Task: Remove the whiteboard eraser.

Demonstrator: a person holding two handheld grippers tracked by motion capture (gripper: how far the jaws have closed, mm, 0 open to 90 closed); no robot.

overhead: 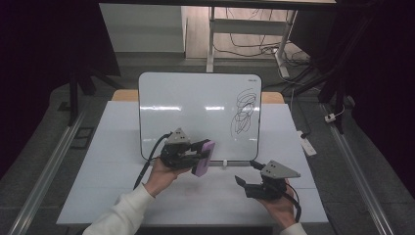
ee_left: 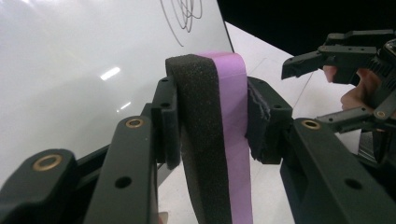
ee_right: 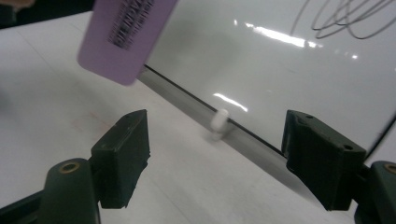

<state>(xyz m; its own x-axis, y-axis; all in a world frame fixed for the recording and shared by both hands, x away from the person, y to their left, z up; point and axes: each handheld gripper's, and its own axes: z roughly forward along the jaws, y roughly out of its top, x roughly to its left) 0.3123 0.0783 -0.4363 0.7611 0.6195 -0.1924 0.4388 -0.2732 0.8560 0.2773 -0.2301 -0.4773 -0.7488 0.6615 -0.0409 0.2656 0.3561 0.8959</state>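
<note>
A whiteboard [overhead: 195,112] stands upright on the table, with black scribbles [overhead: 244,110] at its right side. My left gripper [overhead: 198,152] is shut on a purple eraser [overhead: 203,157] with a black foam pad [ee_left: 201,140], held just in front of the board's lower middle. The eraser's purple back with a barcode [ee_right: 122,37] hangs at the upper left of the right gripper view. My right gripper [overhead: 243,182] stands open near the table's front right, nothing between its fingers [ee_right: 122,156], pointing toward the board's bottom edge.
A small white clip foot [ee_right: 218,123] holds the board's lower rim [overhead: 224,162]. The white tabletop [overhead: 112,161] runs to both sides. A power strip [overhead: 308,143] lies at the right edge; desk legs and cables [overhead: 254,46] stand behind.
</note>
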